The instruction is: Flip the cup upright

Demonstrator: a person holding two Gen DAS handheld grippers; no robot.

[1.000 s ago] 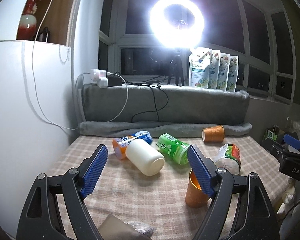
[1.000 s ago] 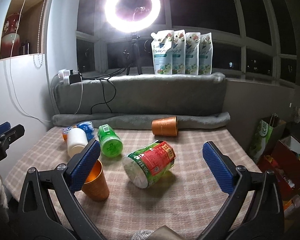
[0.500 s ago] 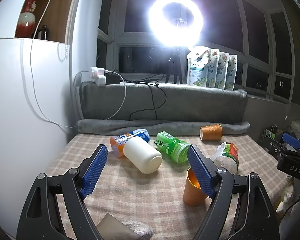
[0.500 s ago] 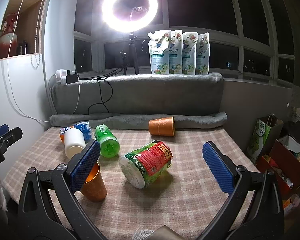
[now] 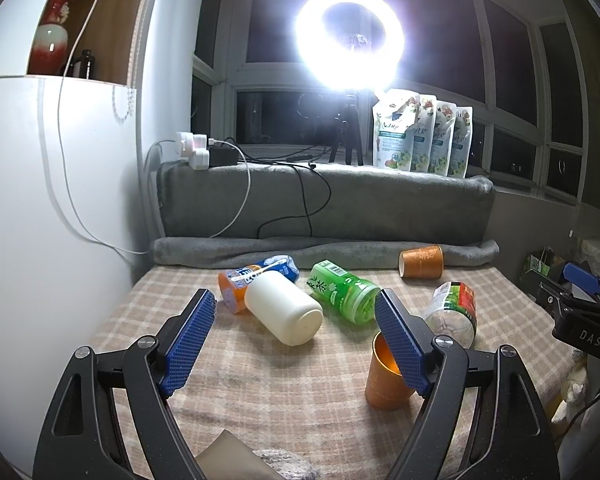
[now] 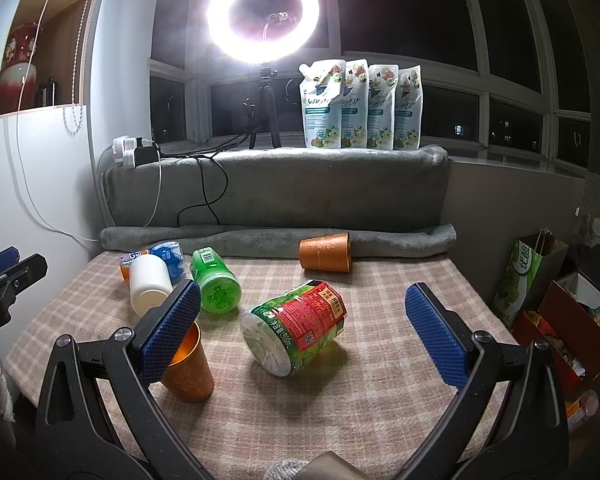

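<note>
Jaws of both grippers wide apart — upright orange cup [image 6: 188, 368] behind right gripper's [image 6: 304, 332] left jaw.

On the table [image 6: 380, 420], an upright cup [image 6: 190, 368] stands near the front left. Behind it lies a bottle [image 6: 150, 284], with a can [image 6: 156, 254] just behind that and a jar [image 6: 214, 282] to its right. A second jar [image 6: 296, 330] lies on its side at the middle, right of the upright cup. A tipped cup [image 6: 326, 252] lies at the back against a rolled blanket [image 6: 400, 238]. Pouches [image 6: 362, 108] stand on the sill behind, right of a ring light [image 6: 262, 16].
</note>
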